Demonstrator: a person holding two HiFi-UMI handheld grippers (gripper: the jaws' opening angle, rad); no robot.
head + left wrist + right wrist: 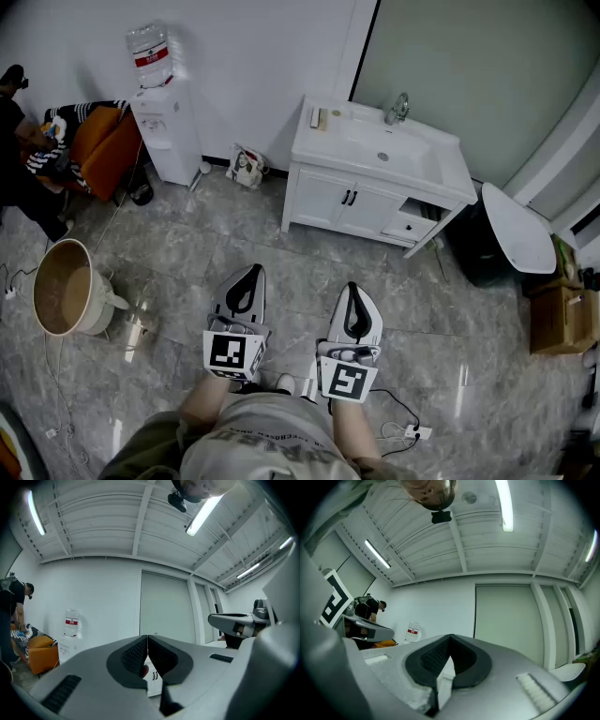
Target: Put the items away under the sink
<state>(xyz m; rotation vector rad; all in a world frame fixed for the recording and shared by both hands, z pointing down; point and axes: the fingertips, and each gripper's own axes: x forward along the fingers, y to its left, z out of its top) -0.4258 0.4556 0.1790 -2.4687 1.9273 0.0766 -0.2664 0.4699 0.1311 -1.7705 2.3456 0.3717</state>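
You hold your left gripper (250,270) and right gripper (352,287) low in the frame, both sets of fingers pressed together on nothing. The white sink cabinet (319,201) stands upper centre, well apart from them.

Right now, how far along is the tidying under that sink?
Nothing looks done yet: the cabinet doors under the sink are closed, though a drawer beside them stands ajar. Nothing is in hand: the left hand-held gripper and right hand-held gripper are both shut and empty, over the floor short of the cabinet. Left: walk up, open the doors, do all the stowing.
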